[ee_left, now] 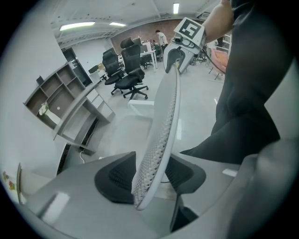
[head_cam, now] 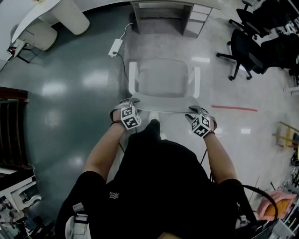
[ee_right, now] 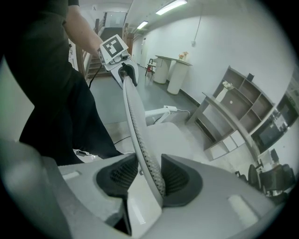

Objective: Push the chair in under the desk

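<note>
A white chair (head_cam: 161, 77) stands on the floor with its seat facing the grey desk (head_cam: 163, 4) at the top of the head view. Its mesh backrest's top edge (head_cam: 161, 108) runs between my two grippers. The left gripper (head_cam: 132, 102) holds the left end; in the left gripper view the mesh backrest (ee_left: 161, 135) sits between both dark pads of that gripper (ee_left: 149, 179). At the right end, the right gripper (head_cam: 195, 112) is closed the same way, with the backrest (ee_right: 140, 140) between the pads of that gripper (ee_right: 152, 179). A gap of floor lies between chair and desk.
A white power strip (head_cam: 115, 46) with its cable lies on the floor left of the desk. A drawer unit (head_cam: 196, 18) stands under the desk's right side. Black office chairs (head_cam: 245, 49) stand at the right. A red line (head_cam: 233, 108) marks the floor.
</note>
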`<state>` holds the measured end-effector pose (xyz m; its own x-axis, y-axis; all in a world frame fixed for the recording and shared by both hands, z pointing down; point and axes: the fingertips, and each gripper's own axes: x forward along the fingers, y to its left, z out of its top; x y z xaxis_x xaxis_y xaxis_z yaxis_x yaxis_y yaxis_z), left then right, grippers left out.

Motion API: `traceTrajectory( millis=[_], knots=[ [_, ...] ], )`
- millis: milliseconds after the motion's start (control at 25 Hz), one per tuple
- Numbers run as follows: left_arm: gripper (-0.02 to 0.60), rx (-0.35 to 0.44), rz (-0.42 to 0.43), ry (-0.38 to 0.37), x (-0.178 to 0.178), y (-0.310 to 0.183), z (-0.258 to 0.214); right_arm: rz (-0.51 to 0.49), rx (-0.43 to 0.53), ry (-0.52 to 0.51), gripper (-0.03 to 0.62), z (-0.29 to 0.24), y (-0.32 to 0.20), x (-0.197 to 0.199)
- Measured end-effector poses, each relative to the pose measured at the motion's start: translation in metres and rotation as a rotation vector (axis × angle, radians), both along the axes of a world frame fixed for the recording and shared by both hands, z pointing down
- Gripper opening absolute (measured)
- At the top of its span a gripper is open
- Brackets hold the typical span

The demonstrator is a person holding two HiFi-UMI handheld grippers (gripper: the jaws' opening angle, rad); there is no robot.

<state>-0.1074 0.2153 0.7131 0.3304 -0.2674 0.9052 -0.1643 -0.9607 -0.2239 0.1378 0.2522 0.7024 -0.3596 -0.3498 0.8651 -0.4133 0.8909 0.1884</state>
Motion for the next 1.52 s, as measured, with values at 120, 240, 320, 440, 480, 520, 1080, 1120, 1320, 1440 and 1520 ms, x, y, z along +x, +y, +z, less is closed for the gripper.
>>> traceTrajectory(
  millis=[120, 240, 320, 440, 480, 520, 1080, 1120, 1320, 1440, 1520],
  knots=[
    [0.198, -0.005, 0.008, 0.001, -0.004, -0.025, 0.001, 0.010, -0.007, 0.001, 0.156, 0.001, -0.024, -0.005],
    [0.198, -0.013, 0.008, 0.004, -0.003, -0.052, 0.003, 0.016, -0.011, 0.000, 0.158, 0.003, -0.052, -0.003],
    [0.198, -0.015, 0.018, 0.009, 0.002, -0.071, 0.003, 0.031, -0.012, 0.000, 0.160, 0.003, -0.071, 0.003],
    [0.199, -0.019, 0.040, 0.026, -0.002, -0.101, 0.001, 0.060, -0.010, 0.003, 0.163, 0.001, -0.100, -0.002],
    [0.199, -0.018, 0.042, 0.030, -0.007, -0.110, 0.001, 0.066, -0.011, 0.006, 0.164, 0.001, -0.110, -0.006],
    [0.199, -0.017, 0.043, 0.032, -0.011, -0.119, 0.001, 0.069, -0.014, 0.010, 0.164, 0.001, -0.119, -0.010],
    [0.192, -0.021, 0.060, -0.024, -0.016, -0.246, 0.008, 0.094, -0.006, 0.016, 0.169, 0.003, -0.245, -0.013],
    [0.190, -0.021, 0.061, -0.029, -0.015, -0.256, 0.008, 0.091, -0.007, 0.016, 0.168, 0.003, -0.254, -0.013],
    [0.187, -0.013, 0.060, -0.049, -0.011, -0.308, 0.010, 0.082, -0.002, 0.009, 0.167, 0.003, -0.304, -0.008],
    [0.187, -0.017, 0.059, -0.058, -0.007, -0.338, 0.012, 0.080, -0.004, 0.006, 0.167, 0.005, -0.333, -0.004],
    [0.187, -0.024, 0.057, -0.069, -0.006, -0.357, 0.011, 0.079, -0.011, 0.005, 0.166, 0.004, -0.352, -0.003]
  ],
)
